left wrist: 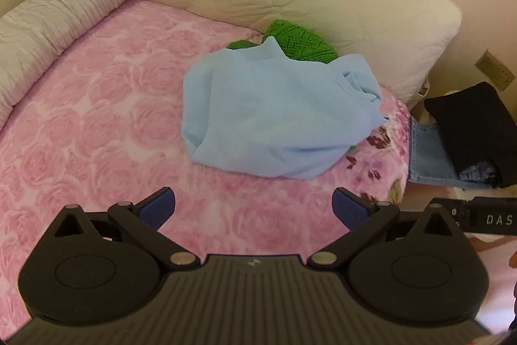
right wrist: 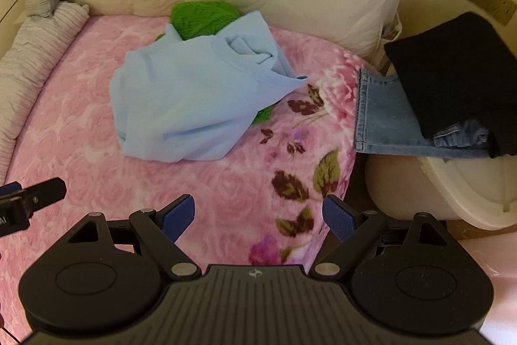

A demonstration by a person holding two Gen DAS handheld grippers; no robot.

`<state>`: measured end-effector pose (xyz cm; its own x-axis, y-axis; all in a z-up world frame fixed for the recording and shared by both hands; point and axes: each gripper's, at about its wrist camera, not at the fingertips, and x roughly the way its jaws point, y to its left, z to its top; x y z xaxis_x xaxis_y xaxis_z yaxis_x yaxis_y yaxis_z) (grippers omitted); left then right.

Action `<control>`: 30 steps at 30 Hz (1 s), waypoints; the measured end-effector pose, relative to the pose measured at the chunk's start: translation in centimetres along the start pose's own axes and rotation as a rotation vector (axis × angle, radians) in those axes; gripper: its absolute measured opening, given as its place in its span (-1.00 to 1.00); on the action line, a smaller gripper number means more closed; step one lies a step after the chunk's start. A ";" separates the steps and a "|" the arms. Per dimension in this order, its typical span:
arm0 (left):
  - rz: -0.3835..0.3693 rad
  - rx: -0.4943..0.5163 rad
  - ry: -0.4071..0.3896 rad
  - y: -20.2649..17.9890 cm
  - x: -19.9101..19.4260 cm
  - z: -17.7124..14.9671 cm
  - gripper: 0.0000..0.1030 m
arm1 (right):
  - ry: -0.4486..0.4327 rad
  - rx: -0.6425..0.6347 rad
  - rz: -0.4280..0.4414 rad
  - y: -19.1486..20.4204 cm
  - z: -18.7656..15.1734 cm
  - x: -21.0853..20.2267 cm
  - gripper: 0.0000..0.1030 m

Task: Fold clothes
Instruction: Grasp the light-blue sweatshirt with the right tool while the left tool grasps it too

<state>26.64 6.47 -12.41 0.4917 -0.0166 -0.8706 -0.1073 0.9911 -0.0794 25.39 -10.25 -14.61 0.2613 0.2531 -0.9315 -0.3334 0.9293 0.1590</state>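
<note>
two garments (left wrist: 274, 112) on pink blanket (left wrist: 97, 118); both hand-held grippers (left wrist: 253, 206) (right wrist: 258, 215) agape, empty

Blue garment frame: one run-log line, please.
phase: pre-grasp | left gripper: open, empty | right gripper: open, empty | blue garment: crumpled, unfolded, atop green knit | bed

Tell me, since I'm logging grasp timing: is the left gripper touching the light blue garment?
Apart. The left wrist view shows the left gripper open, with a strip of pink blanket between its fingertips and the light blue garment.
</note>
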 end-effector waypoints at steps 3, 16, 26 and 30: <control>-0.014 -0.018 0.029 -0.4 3.0 1.8 0.98 | 0.025 0.060 0.022 -1.4 1.7 2.2 0.72; -0.008 -0.112 0.133 1.0 14.4 8.3 0.98 | 0.104 0.732 0.211 -10.5 8.3 13.5 0.30; 0.008 -0.212 0.149 3.4 19.4 11.2 0.98 | 0.144 1.023 0.279 -13.7 11.6 21.1 0.17; 0.013 -0.283 0.111 5.0 21.3 12.4 0.98 | 0.188 1.009 0.283 -13.4 11.7 22.9 -0.16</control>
<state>47.26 12.75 -25.32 0.3926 -0.0343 -0.9191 -0.3570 0.9153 -0.1867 46.48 -13.77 -34.23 0.1190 0.5296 -0.8399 0.5675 0.6578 0.4952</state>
